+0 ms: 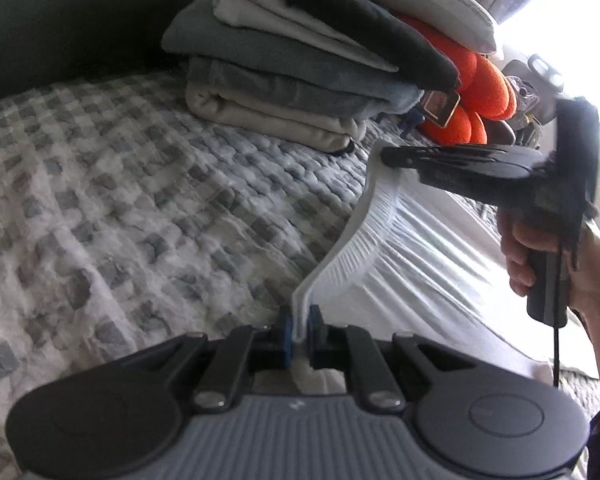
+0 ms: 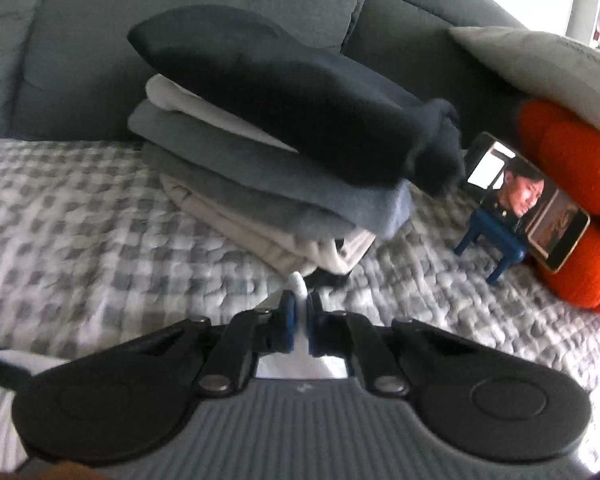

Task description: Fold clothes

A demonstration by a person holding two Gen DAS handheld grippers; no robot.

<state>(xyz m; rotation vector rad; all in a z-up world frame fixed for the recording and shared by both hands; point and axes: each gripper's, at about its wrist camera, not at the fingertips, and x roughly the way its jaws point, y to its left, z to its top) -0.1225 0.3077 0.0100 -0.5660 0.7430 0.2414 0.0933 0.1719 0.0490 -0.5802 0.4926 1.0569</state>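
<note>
A white garment (image 1: 412, 248) with a ribbed hem is stretched above the checkered quilt (image 1: 120, 200). My left gripper (image 1: 299, 320) is shut on one end of its hem. My right gripper (image 1: 384, 156) shows in the left wrist view, shut on the other end of the hem, farther back and to the right. In the right wrist view the right gripper (image 2: 299, 312) pinches a small tip of the white garment (image 2: 296, 284). A stack of folded clothes (image 2: 268, 152), grey, beige and black, sits on the quilt ahead.
A phone (image 2: 528, 200) on a blue stand (image 2: 496, 240) leans on an orange cushion (image 2: 572, 184), with a grey pillow (image 2: 540, 68) above. A grey sofa back (image 2: 180, 20) rises behind the stack. A bright window (image 1: 580, 20) is at the right.
</note>
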